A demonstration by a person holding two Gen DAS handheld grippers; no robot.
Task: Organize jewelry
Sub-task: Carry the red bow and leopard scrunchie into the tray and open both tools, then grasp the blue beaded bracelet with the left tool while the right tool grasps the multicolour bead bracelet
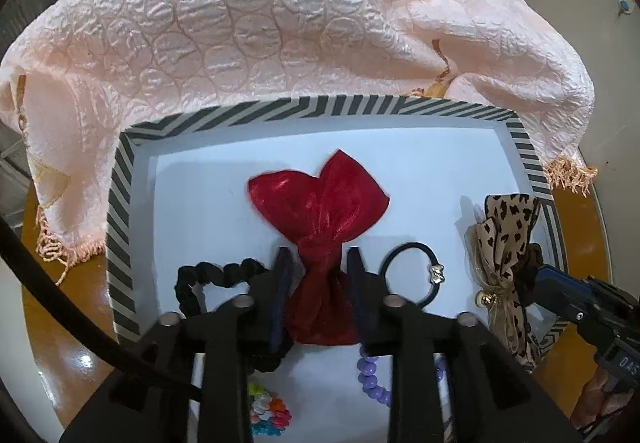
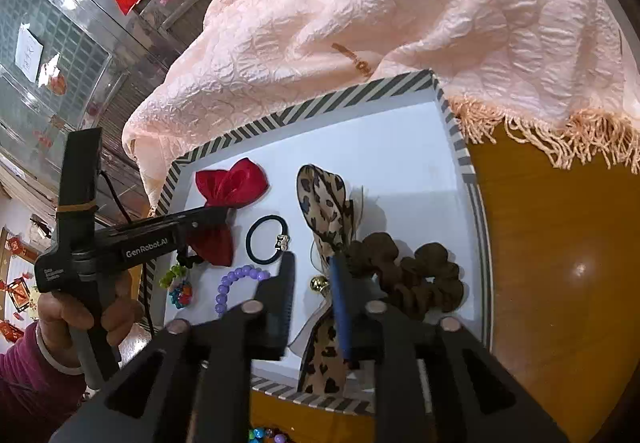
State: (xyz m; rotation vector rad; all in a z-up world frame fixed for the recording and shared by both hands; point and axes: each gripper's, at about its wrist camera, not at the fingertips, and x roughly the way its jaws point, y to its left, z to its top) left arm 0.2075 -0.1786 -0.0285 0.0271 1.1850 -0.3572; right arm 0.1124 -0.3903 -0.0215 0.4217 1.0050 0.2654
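A white tray with a striped rim (image 1: 320, 107) (image 2: 304, 111) holds the hair pieces. A red fabric bow (image 1: 320, 199) (image 2: 232, 183) lies in its middle. My left gripper (image 1: 318, 255) (image 2: 224, 215) is open, its fingers on either side of the bow's knot. A leopard-print bow (image 1: 508, 219) (image 2: 324, 195) lies at the tray's right side. My right gripper (image 2: 314, 263) (image 1: 548, 275) is open over its lower ribbon and small gold bell (image 2: 318, 283). A brown scrunchie (image 2: 420, 275) lies just right of it.
Also in the tray are a black hair tie with a charm (image 1: 408, 271) (image 2: 266, 239), a black scrunchie (image 1: 200, 279), a purple bead bracelet (image 1: 370, 375) (image 2: 236, 283) and colourful beads (image 1: 268, 411). A pink fringed cloth (image 1: 280, 23) lies behind the tray. A hand (image 2: 80, 315) holds the left gripper.
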